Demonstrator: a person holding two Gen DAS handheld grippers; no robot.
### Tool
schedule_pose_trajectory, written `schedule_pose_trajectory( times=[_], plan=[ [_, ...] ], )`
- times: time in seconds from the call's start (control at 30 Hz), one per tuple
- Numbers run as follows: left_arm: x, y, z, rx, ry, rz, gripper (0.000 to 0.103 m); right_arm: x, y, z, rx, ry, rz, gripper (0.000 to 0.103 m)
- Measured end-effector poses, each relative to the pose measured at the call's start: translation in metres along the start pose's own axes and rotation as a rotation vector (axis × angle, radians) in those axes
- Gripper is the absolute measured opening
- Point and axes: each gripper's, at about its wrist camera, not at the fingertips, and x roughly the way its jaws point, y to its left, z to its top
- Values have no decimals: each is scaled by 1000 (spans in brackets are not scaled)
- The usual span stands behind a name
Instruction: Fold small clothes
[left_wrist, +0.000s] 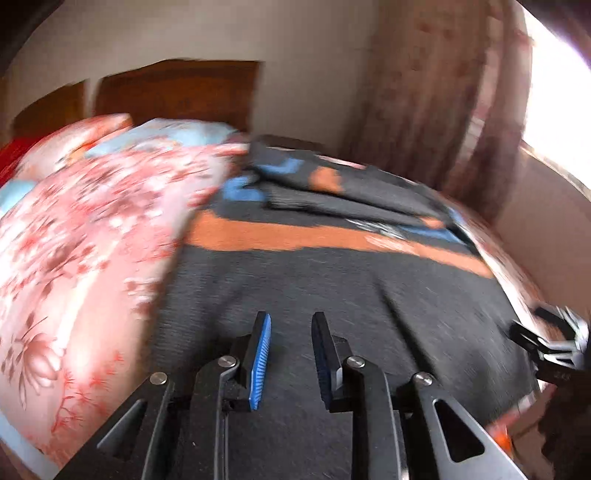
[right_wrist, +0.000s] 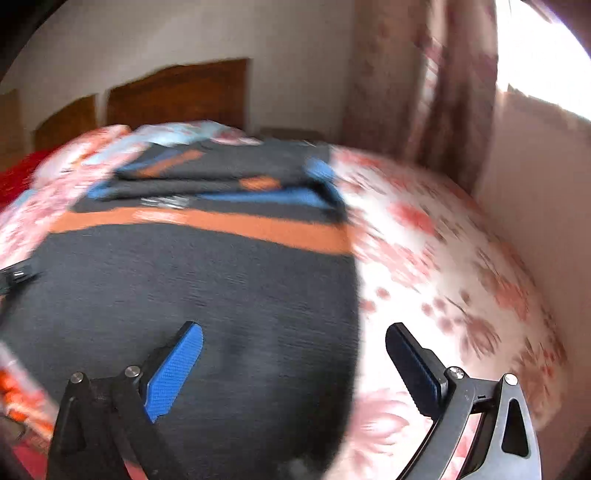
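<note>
Two folded garments (left_wrist: 354, 192) lie stacked on the bed (right_wrist: 443, 258).

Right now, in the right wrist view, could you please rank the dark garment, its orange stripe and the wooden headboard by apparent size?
1. Dark garment, largest, though nearest the camera.
2. Orange stripe and wooden headboard: too alike to rank.

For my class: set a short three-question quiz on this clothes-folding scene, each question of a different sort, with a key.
1. True or false: the right gripper is clamped on the dark grey garment.
2. Which colour is the band across that garment? A green, B orange, C white.
3. Fill in: behind the spread garment lies a ___ of folded clothes.

Key: 1 false, its jaws stand wide apart and empty; 2 B; 3 stack.
</note>
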Motion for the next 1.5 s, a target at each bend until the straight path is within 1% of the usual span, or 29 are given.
schedule_pose_trajectory(
  times=[0.03,0.1,0.13,0.2,0.23,0.27,0.3,0.33,0.37,0.4,0.47,0.5,0.57,0.7,0.83,0.87,1.4,1.5],
  plan=[
    [0,-11,-5,53,22,-25,24,-4,18,-2,-51,-2,71,103],
    [4,-26,-15,130,61,-52,24,-6,46,-8,-132,11,163,103],
    [4,-31,-18,160,62,-43,24,-5,61,-12,-181,21,192,103],
    [5,-31,-16,161,66,-34,24,1,78,-21,-256,49,190,103],
    [6,-28,-15,148,67,-36,24,4,79,-23,-260,52,193,103],
    [6,-24,-14,130,65,-38,24,4,73,-22,-233,55,201,103],
    [6,-19,-13,109,62,-35,24,6,66,-21,-206,65,193,103],
    [5,-14,-13,93,58,-18,24,9,57,-20,-172,71,164,103],
    [5,-11,-13,82,55,3,24,11,46,-20,-136,80,136,103],
    [4,-7,-12,73,52,44,24,12,36,-22,-96,88,122,103],
    [1,1,-12,51,46,80,24,12,11,-26,-14,96,97,103],
    [1,6,-12,37,43,88,24,9,5,-28,-1,92,80,103],
    [-2,9,-15,25,41,90,24,5,-2,-31,6,82,72,103],
    [-2,5,-17,48,39,110,24,4,1,-32,-2,79,58,103],
    [-4,8,-18,36,35,92,24,6,1,-30,-1,78,61,103],
    [-5,8,-18,38,34,91,24,2,-2,-34,-1,77,61,103],
    [-6,9,-19,39,32,82,24,3,-2,-34,-6,77,68,103],
    [-11,15,-21,13,25,74,24,3,-1,-33,-3,84,64,103]
  ],
)
